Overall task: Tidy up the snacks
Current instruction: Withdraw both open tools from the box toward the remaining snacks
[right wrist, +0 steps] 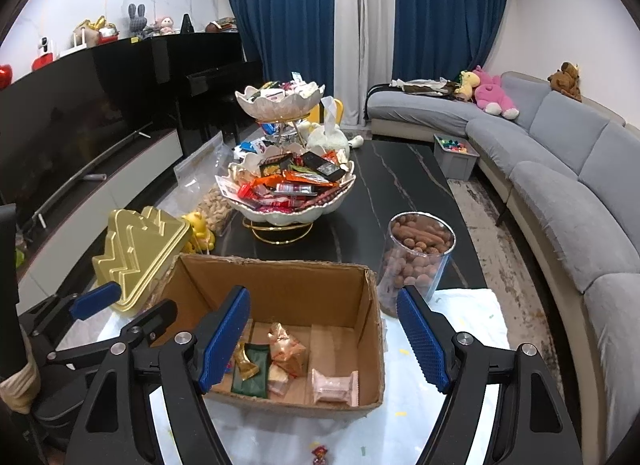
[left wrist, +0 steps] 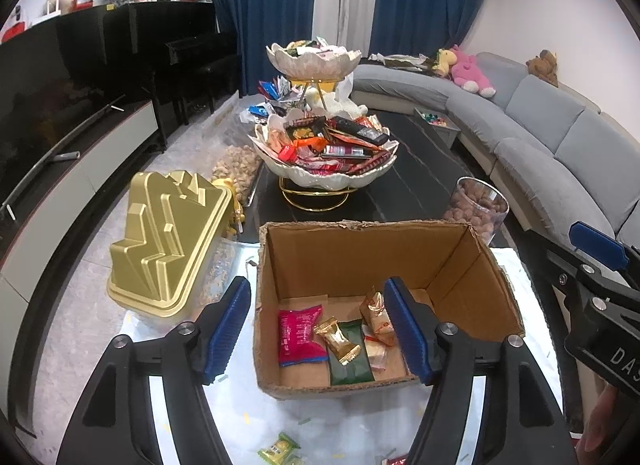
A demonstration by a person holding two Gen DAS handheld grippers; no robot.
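While both grippers hang over the open brown cardboard box (left wrist: 360, 265), neither holds anything: the left gripper (left wrist: 320, 329) has its blue-padded jaws spread with nothing between them, and the right gripper (right wrist: 324, 341) is spread and empty too. On the box floor lie a pink snack packet (left wrist: 300, 335), a dark green wrapped bar (left wrist: 352, 357), a gold-wrapped candy (left wrist: 338, 339) on top of the bar, and a pale pink wrapped sweet (right wrist: 334, 385) near the box's right wall. This box sits at the near edge of the black marble coffee table (right wrist: 400, 185), on a white cloth (right wrist: 460, 345). Beside its left wall stands a gold stepped-lid container (left wrist: 168, 241); a two-tier white shell-shaped snack stand (right wrist: 286, 185) fills the table's middle.
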